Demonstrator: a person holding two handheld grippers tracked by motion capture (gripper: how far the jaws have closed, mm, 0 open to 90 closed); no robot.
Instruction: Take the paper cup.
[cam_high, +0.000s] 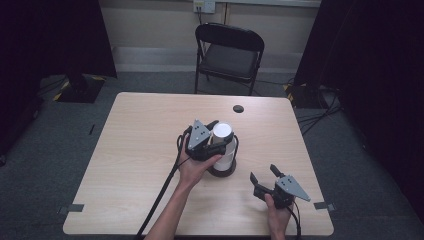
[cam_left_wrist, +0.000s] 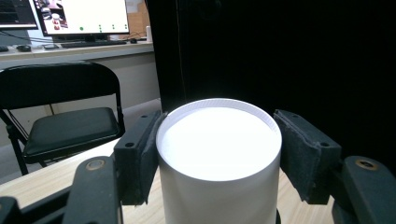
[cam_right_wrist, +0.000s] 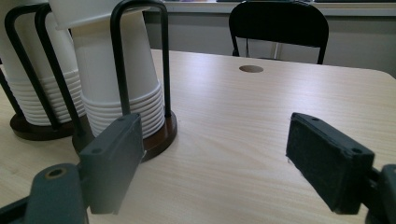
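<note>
Left hand-held gripper (cam_high: 216, 141) level, forearm angled in from near edge, clamped on top paper cup (cam_high: 223, 132) of stack mid-surface. Right hand-held gripper (cam_high: 264, 174) jaws apart, near right corner.

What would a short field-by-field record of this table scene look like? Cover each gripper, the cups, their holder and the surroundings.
left gripper: shut on the top cup
top cup: white, upside down, topmost of the stack
cup stack: white paper cups nested upside down
cup holder: black wire loops on a dark round base
right gripper: open, over bare table
background: black folding chair beyond the table
</note>
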